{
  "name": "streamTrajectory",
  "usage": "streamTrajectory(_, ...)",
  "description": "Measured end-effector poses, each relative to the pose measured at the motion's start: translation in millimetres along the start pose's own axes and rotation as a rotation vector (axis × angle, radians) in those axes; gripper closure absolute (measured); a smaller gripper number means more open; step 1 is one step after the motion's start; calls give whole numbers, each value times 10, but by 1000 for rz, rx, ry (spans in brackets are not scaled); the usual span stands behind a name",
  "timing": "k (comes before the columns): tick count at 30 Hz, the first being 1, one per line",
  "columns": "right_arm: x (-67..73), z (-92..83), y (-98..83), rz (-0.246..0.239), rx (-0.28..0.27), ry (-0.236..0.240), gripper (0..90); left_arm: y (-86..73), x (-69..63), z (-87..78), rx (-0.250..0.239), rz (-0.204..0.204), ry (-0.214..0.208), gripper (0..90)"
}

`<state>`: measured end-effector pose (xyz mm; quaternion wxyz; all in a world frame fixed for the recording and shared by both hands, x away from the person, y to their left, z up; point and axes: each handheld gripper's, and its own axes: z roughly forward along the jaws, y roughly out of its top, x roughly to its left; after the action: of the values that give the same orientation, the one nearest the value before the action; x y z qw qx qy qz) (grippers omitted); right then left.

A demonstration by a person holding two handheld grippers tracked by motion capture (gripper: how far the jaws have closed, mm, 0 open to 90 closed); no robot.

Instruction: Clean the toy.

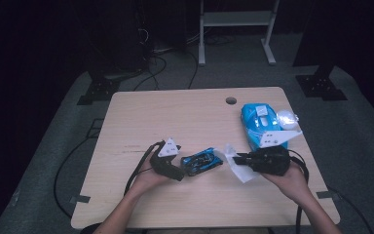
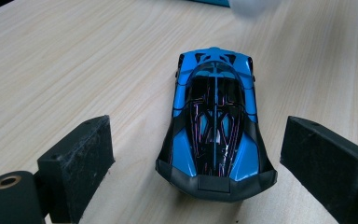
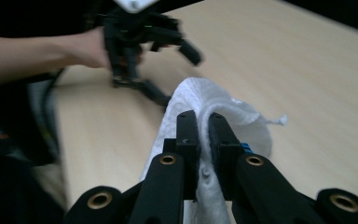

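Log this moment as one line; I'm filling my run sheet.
left gripper: open around toy car | right gripper: shut on wipe

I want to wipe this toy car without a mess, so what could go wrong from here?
1. The left gripper has its jaws open either side of the blue toy car, not pressing it; a wipe may push the car so it rolls away.
2. The right gripper pinches only one fold of the white wipe; the loose part could slip out or snag on the car.
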<state>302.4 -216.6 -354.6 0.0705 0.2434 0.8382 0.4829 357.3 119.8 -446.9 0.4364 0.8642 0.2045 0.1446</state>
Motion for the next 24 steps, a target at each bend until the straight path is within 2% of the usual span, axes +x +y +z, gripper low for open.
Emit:
streamTrajectory(1,15,59,27,6,13,30,837,-1,4,1,6,6,-3,87)
streamTrajectory(4,17,217,68,-7,41,53,837,-2,-13,6,7,7,-8,87)
streamTrajectory(8,-109,541,86,22,123,104,836,2,-25,2,-7,3,-11,87)
streamTrajectory(10,-164,653,87,28,150,99,835,-1,-22,6,-8,1,-14,87)
streamTrajectory(12,-226,770,96,21,178,69,834,-8,-17,15,-5,-1,-17,87)
streamTrajectory(14,-284,862,102,33,183,60,830,-12,-16,23,2,3,-24,87)
streamTrajectory(19,-342,1158,55,-4,230,-41,807,-9,-37,27,18,16,-42,93)
streamTrajectory(24,-388,1366,-53,26,190,-34,791,-46,-24,66,66,25,-52,95)
